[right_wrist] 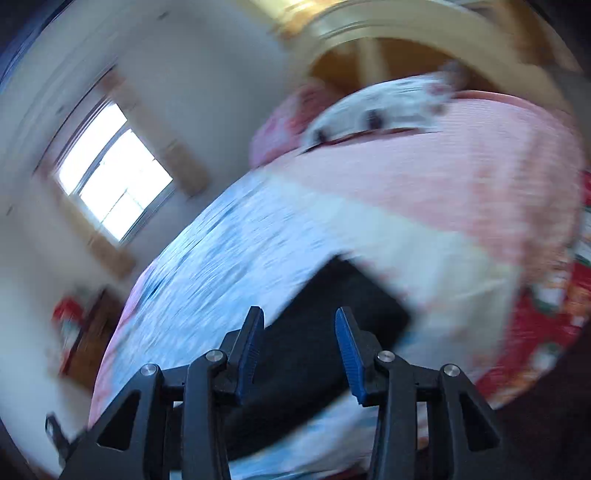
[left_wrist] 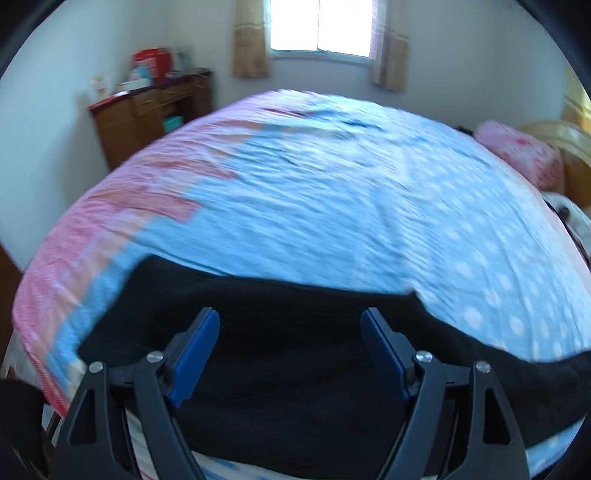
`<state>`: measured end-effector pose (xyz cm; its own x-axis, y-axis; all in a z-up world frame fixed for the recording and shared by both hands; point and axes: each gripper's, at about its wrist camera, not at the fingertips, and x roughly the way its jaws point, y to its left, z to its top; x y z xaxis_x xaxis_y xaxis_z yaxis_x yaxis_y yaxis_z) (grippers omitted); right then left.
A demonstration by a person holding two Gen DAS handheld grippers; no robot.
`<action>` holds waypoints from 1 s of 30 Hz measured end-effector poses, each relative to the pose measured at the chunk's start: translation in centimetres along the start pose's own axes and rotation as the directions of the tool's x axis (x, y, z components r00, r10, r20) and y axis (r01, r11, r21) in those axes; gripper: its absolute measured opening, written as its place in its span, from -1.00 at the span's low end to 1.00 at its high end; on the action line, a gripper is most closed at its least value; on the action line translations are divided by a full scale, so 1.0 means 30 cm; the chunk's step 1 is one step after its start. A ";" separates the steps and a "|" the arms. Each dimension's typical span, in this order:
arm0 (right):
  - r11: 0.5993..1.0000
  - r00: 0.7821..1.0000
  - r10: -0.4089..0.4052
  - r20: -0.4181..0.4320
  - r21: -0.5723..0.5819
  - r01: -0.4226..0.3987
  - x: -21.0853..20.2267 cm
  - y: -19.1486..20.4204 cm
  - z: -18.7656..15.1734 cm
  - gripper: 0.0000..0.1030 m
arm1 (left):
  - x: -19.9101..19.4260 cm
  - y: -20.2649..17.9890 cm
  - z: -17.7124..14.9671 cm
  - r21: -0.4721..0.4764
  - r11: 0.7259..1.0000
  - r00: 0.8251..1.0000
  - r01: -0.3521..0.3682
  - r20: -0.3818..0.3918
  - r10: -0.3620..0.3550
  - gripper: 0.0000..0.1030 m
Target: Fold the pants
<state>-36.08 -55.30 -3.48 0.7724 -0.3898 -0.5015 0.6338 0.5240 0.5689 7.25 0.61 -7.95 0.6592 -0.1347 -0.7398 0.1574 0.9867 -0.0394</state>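
The black pants lie flat on the bed, near its front edge, and they seem to be folded at least once already into a long band. Both the left gripper and the right gripper stand open above them, holding nothing; probably another fold is left

A home bedroom: a bed under a blue dotted and pink cover, a pink pillow, a curtained window, and a cluttered wooden dresser against the wall.
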 end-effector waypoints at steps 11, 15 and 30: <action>0.999 0.998 -0.016 -0.060 0.033 0.018 0.065 -0.118 -0.036 -0.17 | 0.036 -0.142 -0.103 0.072 0.997 0.990 0.039 -0.134 -0.029 0.58; 1.000 0.998 0.023 -0.061 0.014 -0.023 0.100 -0.091 -0.031 -0.14 | 0.048 -0.145 -0.131 0.067 0.997 0.989 0.029 -0.148 -0.018 0.58; 0.990 0.998 -0.040 -0.052 -0.134 0.032 0.119 -0.154 0.021 -0.90 | 0.025 -0.062 -0.134 0.069 0.997 0.990 -0.016 -0.142 0.026 0.58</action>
<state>-36.22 -59.59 -7.49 0.7434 -0.3703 -0.5571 0.6473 0.6081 0.4596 4.49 -0.97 -11.12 0.5522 -0.0948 -0.8283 0.1974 0.9801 0.0194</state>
